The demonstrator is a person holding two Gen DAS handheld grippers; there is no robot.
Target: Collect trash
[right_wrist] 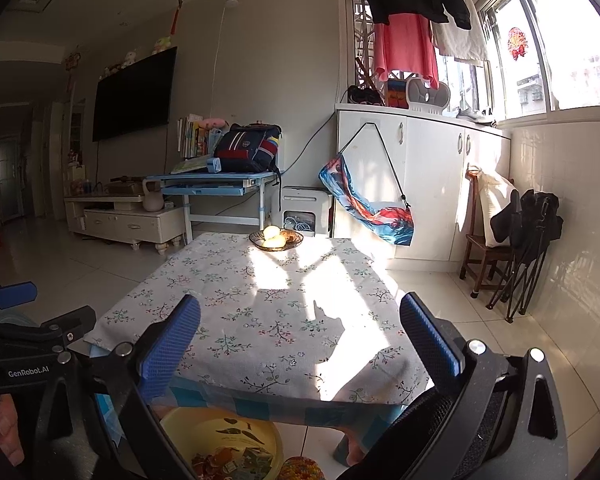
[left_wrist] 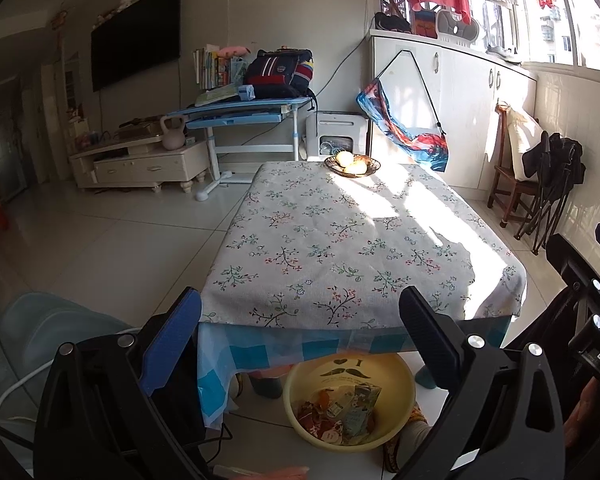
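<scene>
Yellow plastic marks where the trash is: a basin (left_wrist: 348, 404) on the floor tiles at the near end of the table (left_wrist: 340, 240), partly under its edge, with crumpled wrappers (left_wrist: 336, 412) heaped inside. The floral tablecloth looks bare except for a fruit bowl (left_wrist: 352, 166) at the far end, so the collecting seems largely done.

Both tools hang above the near table edge, holding nothing. The left gripper (left_wrist: 300, 340) has its blue-padded fingers spread wide, and so does the right gripper (right_wrist: 300, 340); each shows at the side of the other's view.

If any scrap remains, it is not visible from here, and the sun patch on the cloth could hide pale paper. A sensible next move would be to scan the cloth and the floor around the basin before lowering either tool. Any pickup should come straight down with the fingers wide, pinch the scrap without catching the cloth, then release low over the basin so light wrappers do not drift out.

Readable writing is scarce. "GenRobot.AI" is printed in white on the left gripper's body in the right wrist view. The basin's inner wall carries a heart, an "I" and a moustache drawing; the small text below is illegible.
</scene>
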